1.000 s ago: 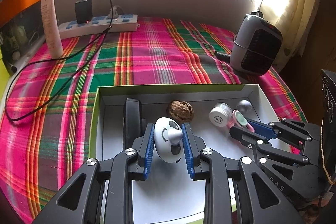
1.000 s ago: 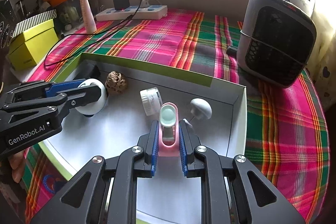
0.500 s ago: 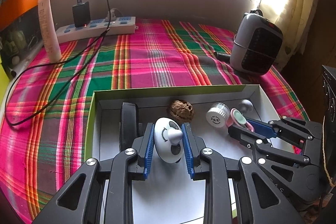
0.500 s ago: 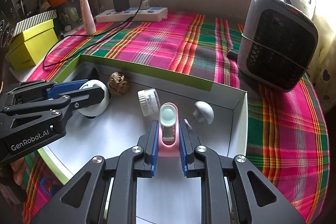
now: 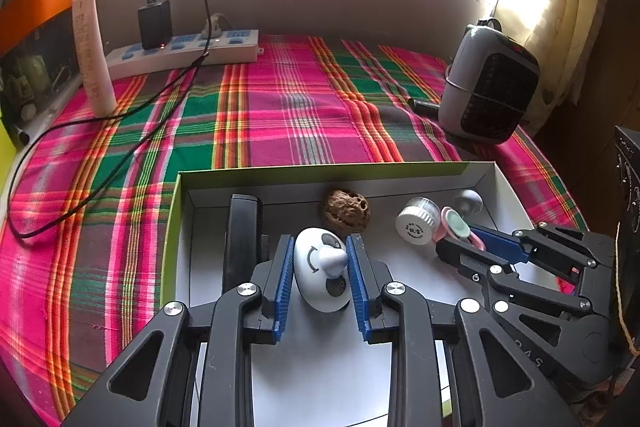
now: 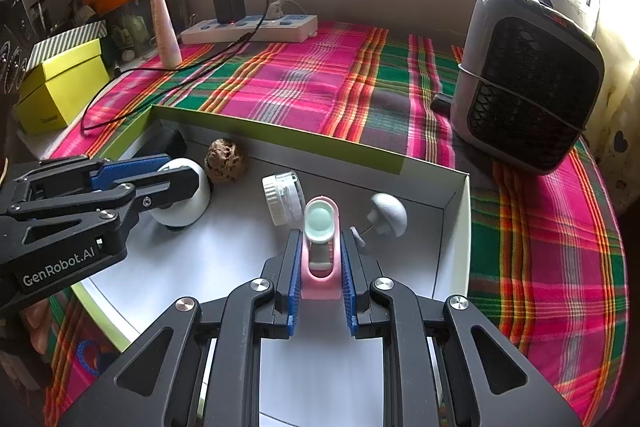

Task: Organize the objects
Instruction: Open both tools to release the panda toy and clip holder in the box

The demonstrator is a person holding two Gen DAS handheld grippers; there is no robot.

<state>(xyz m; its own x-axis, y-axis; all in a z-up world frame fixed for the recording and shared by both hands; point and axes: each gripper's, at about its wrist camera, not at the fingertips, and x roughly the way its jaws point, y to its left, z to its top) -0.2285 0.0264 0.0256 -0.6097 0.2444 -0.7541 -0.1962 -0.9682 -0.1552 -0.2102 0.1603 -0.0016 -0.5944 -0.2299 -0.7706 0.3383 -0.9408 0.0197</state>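
Inside the box (image 6: 456,223), the left gripper (image 5: 320,267) clamps the panda toy (image 5: 322,275) and the right gripper (image 6: 320,259) clamps the pink holder (image 6: 320,267), apparently each to be lifted out or repositioned.

- Our left gripper (image 5: 320,259) has eased its blue pads very slightly wider around the white panda-faced toy (image 5: 322,275).
- The toy sits a touch looser between them.
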